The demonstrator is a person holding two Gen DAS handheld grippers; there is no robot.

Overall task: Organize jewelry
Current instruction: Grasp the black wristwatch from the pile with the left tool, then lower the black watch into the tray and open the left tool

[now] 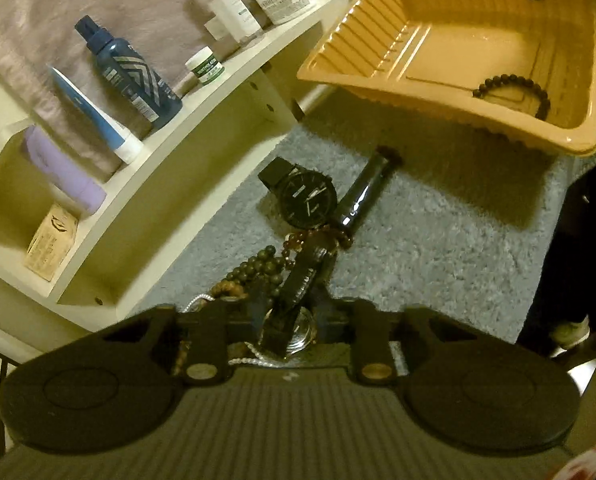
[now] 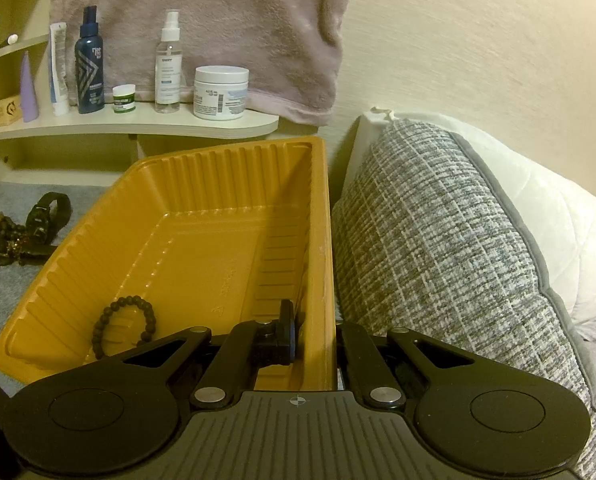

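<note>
In the left wrist view an orange tray (image 1: 382, 44) is tilted above the grey carpet, with a black bead bracelet (image 1: 514, 88) inside. On the carpet lie a black watch (image 1: 308, 198), brown bead strands (image 1: 253, 268) and a silver watch (image 1: 302, 332). My left gripper (image 1: 293, 300) is shut on a black strap (image 1: 304, 280) over the pile. In the right wrist view my right gripper (image 2: 298, 336) is shut on the near rim of the orange tray (image 2: 225, 184), which holds the bracelet (image 2: 123, 328). More jewelry (image 2: 17, 232) lies to the left.
A white shelf (image 2: 137, 124) holds bottles (image 2: 89, 64), a white jar (image 2: 221, 92) and a tube, with a towel (image 2: 225, 20) hanging behind. A grey woven cushion (image 2: 438, 248) and a white pillow (image 2: 538, 216) stand right of the tray. Lower cubbies (image 1: 57, 200) hold a purple item and a box.
</note>
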